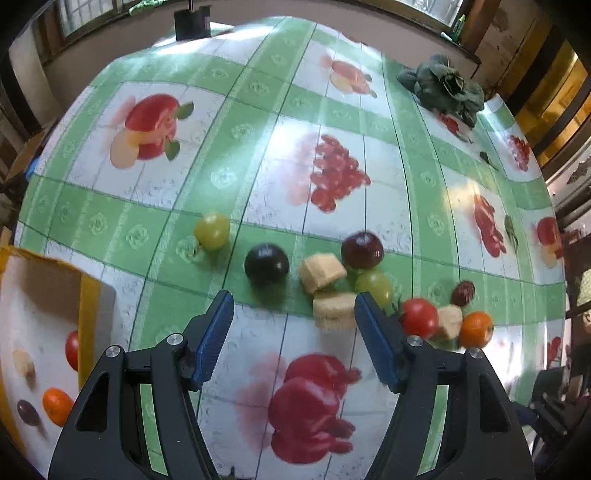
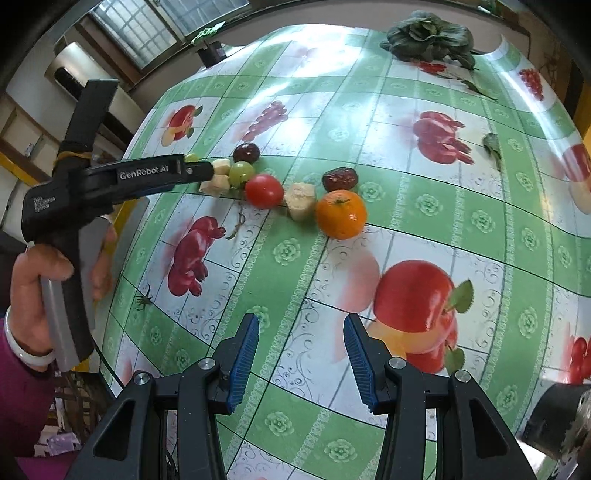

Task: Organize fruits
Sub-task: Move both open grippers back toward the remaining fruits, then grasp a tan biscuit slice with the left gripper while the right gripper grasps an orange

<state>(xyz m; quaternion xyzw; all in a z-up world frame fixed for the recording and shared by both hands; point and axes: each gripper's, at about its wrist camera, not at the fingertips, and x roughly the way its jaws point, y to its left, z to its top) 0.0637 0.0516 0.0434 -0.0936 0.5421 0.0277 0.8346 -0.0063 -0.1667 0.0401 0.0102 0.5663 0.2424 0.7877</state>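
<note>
Loose fruits lie in a row on the fruit-print tablecloth. In the left wrist view: a green grape (image 1: 211, 230), a dark plum (image 1: 266, 264), two banana pieces (image 1: 321, 272) (image 1: 334, 310), a dark red plum (image 1: 362, 250), a second green grape (image 1: 373, 283), a tomato (image 1: 419, 317), a third banana piece (image 1: 450, 320), a red date (image 1: 463, 292) and an orange (image 1: 475, 329). My left gripper (image 1: 293, 315) is open and empty, just short of the banana pieces. My right gripper (image 2: 301, 339) is open and empty, well short of the orange (image 2: 341, 213) and tomato (image 2: 264, 191).
A yellow-rimmed tray (image 1: 88, 306) at the left holds a tomato, an orange, a banana piece and a dark fruit. A leafy green vegetable (image 1: 445, 86) lies at the far right of the table. A black box (image 1: 192, 24) stands at the far edge.
</note>
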